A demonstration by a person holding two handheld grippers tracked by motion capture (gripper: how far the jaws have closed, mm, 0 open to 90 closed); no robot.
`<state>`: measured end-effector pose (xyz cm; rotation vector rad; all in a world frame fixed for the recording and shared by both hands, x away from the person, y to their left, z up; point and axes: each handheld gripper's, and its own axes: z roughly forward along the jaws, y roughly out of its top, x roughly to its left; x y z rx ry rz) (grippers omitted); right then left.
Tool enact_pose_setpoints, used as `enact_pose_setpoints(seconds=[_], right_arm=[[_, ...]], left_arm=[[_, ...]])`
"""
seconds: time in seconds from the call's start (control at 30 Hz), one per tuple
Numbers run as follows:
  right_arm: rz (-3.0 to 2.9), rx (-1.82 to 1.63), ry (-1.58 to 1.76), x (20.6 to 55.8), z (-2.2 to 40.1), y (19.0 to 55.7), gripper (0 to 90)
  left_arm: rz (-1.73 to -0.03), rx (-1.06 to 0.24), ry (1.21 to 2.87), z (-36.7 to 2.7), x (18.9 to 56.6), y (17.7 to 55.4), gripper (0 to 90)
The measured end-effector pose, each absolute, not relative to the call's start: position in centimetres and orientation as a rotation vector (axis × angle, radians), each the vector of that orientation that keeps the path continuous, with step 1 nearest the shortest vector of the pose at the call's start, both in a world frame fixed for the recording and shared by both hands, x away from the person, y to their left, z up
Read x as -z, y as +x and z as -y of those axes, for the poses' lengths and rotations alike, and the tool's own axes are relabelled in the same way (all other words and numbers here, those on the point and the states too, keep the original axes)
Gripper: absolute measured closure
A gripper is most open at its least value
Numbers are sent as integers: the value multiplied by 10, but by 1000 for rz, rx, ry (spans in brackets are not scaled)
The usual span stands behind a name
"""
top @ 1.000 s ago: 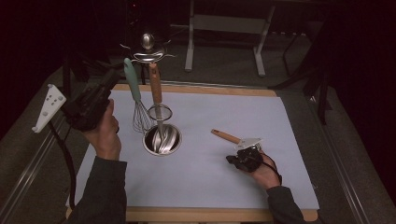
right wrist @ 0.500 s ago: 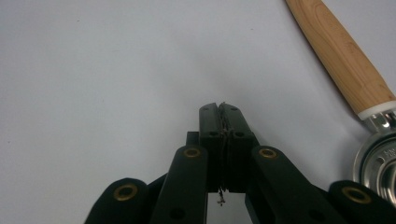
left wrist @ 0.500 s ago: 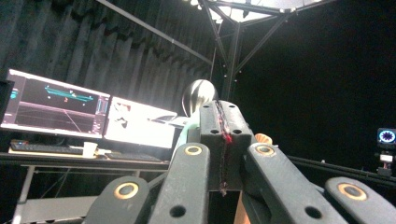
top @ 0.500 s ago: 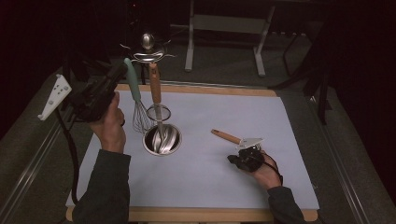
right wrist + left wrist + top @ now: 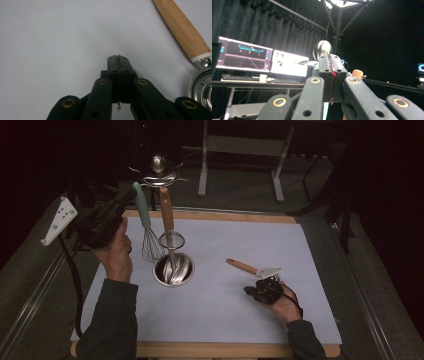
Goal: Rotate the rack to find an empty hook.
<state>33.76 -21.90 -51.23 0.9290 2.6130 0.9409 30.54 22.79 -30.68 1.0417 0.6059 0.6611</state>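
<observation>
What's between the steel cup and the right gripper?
In the high view, just bare white mat lies between the steel cup and the right gripper; the wooden-handled tool lies off that line, farther back.

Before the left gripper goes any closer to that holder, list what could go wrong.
1. The left gripper, jaws shut, hangs beside the green-handled whisk; a nudge could tip the tall utensils and perhaps the metal holder.
2. The whisk, wooden-handled strainer and ladle crowd one cup, so lifting one may drag another.
3. The right gripper rests shut on the white sheet beside a wooden-handled tool, which it could knock.
</observation>
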Motion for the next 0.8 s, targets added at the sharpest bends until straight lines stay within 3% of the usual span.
enact_pose_setpoints(seconds=[0.8], right_arm=[[-2616, -925, 921, 514, 219, 337, 892]], left_arm=[[-681, -645, 991, -240, 306, 321, 900]])
